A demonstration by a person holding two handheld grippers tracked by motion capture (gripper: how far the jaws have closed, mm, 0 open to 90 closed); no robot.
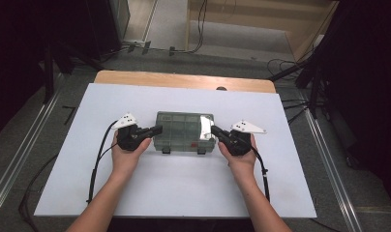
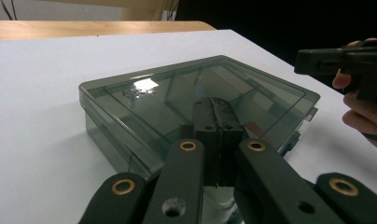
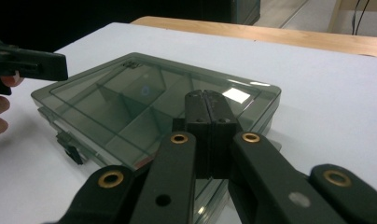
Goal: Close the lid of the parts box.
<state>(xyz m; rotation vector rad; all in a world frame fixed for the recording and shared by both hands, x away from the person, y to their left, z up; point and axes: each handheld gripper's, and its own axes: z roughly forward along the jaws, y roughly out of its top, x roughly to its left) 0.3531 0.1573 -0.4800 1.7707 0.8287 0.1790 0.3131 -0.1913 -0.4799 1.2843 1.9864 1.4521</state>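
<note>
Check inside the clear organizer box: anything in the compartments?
Through the shut lid, the organizer box shows divider walls and compartments that look empty. Something small and red sits low near one edge. The left gripper and right gripper cover the nearest parts.

Place: looks like a lab or recording studio, no home comforts anywhere.
Tabletop [image 1: 135,77]: a wooden top under a plain white sheet [image 1: 184,183], set out as a bare work stage.
Surroundings: black curtains [image 1: 19,53] hanging on the left and right, shutting the spot in.
Floor: grey floor [image 1: 174,24] with loose cables [image 1: 201,24] trailing at the far side and metal rails [image 1: 19,154] running along both sides.
Stands: dark tripod legs [image 1: 300,72] planted at the far corners.
</note>
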